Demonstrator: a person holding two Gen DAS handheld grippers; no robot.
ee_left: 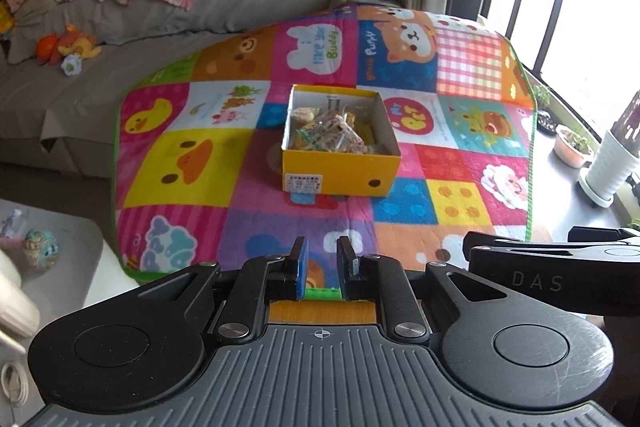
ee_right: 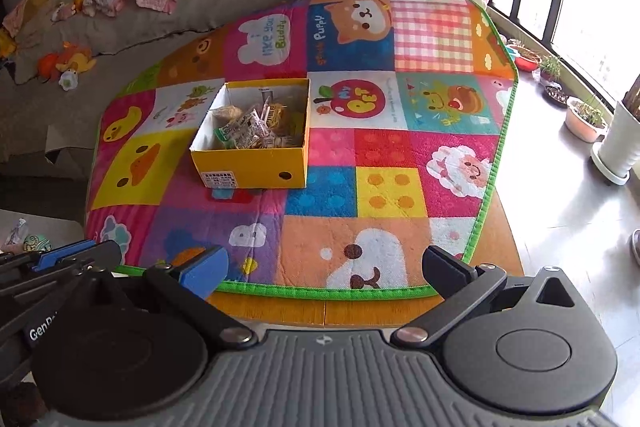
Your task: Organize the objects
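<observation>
The yellow box (ee_left: 341, 143) of wrapped snacks (ee_left: 335, 138) sits mid-mat (ee_left: 168, 163), straight ahead of the left gripper (ee_left: 322, 265), whose jaws stand nearly together on nothing, and ahead-left of the right gripper (ee_right: 326, 269), jaws wide apart and empty. Neither of the 2 looks clearly nearer. The packets overlap, so single pieces and the box floor are hard to make out.

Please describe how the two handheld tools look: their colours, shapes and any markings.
Both are black linkage tools on a grey ribbed base with two round black discs. The left tool has a blue pad on one finger; so does the right tool. The right tool's body shows "DAS" lettering; the left one's "Gen".
</observation>
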